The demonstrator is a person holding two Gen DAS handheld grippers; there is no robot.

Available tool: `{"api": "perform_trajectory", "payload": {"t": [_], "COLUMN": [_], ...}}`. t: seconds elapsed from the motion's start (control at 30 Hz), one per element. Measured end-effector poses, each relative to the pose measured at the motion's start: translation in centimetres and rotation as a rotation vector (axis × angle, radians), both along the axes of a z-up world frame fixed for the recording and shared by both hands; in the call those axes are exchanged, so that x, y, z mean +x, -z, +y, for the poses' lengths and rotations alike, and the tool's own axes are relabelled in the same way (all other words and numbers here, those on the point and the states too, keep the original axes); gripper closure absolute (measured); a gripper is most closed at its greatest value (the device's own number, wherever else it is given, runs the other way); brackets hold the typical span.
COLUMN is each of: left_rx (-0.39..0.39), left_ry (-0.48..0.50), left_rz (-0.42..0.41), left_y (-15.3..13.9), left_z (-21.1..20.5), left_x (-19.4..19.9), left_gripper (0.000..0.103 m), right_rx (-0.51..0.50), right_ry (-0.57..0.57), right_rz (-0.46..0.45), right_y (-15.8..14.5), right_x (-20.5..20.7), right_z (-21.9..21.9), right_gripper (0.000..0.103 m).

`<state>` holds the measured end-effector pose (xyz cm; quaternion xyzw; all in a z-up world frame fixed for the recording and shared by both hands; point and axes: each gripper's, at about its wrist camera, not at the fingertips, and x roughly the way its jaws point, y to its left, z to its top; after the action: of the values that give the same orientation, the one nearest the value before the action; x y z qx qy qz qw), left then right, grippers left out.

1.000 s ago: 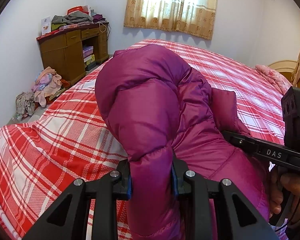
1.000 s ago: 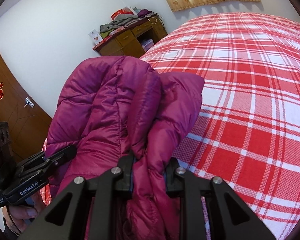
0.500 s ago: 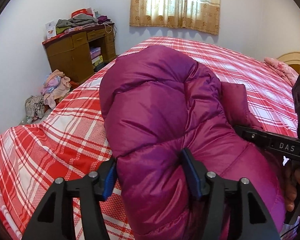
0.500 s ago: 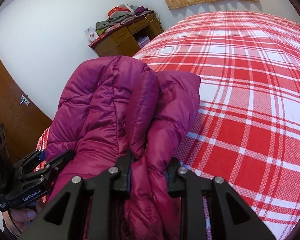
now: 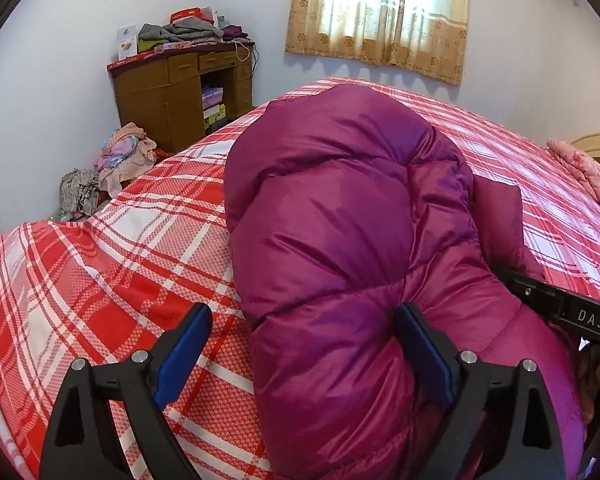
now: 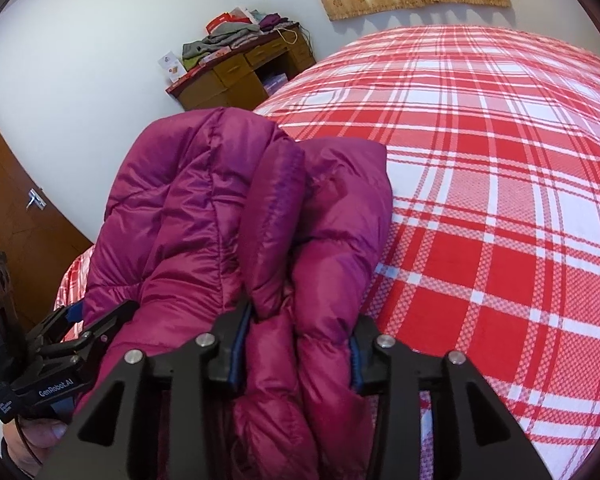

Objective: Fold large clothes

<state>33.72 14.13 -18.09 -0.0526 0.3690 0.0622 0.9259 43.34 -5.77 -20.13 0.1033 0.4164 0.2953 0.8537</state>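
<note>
A: Where is the puffer jacket (image 5: 340, 240)?

B: Bunched in a mound at the near edge of the plaid bed (image 5: 100, 280), between the 2 claws.

A: How will it handle?

B: Light, soft and springy, I judge; the shiny shell looks slippery, so grip a seam or hem, not a puffy panel.

A: The claws?

B: The left claw (image 5: 304, 344) has just spread wide, its left pad clear of the jacket. The right claw (image 6: 296, 352) has just been loosening, folds bulging between its pads.
</note>
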Motion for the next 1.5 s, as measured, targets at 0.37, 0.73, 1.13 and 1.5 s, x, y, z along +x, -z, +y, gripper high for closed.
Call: {"api": "perform_trajectory", "payload": {"t": [0.37,0.73,1.13,1.5], "left_rx": [-0.032,0.026,0.050,0.048], "left_ry": [-0.011,-0.067,-0.031,-0.029], "left_rz": [-0.014,-0.141,-0.343,-0.370], "left_y": [0.7,-6.8,-16.4,-16.7], "left_z": [0.6,1.1,-0.3,0.1], "left_x": [0.3,-5.8,-13.7,-14.0], "left_gripper": [0.008,0.007,0.007,0.007], "right_rx": [-0.041,-0.147,-0.126,-0.125], "right_ry": [0.021,0.123,0.139,0.130], "right_rz": [-0.013,-0.140,-0.359,-0.421], "right_y": [0.2,-6.0,-16.2,-18.3], "right_x": [-0.4,-4.6,-15.8,-17.1], "right_z": [0.4,-0.6,-1.9,-1.2], "right_gripper": [0.054,0.034,0.029,0.028]}}
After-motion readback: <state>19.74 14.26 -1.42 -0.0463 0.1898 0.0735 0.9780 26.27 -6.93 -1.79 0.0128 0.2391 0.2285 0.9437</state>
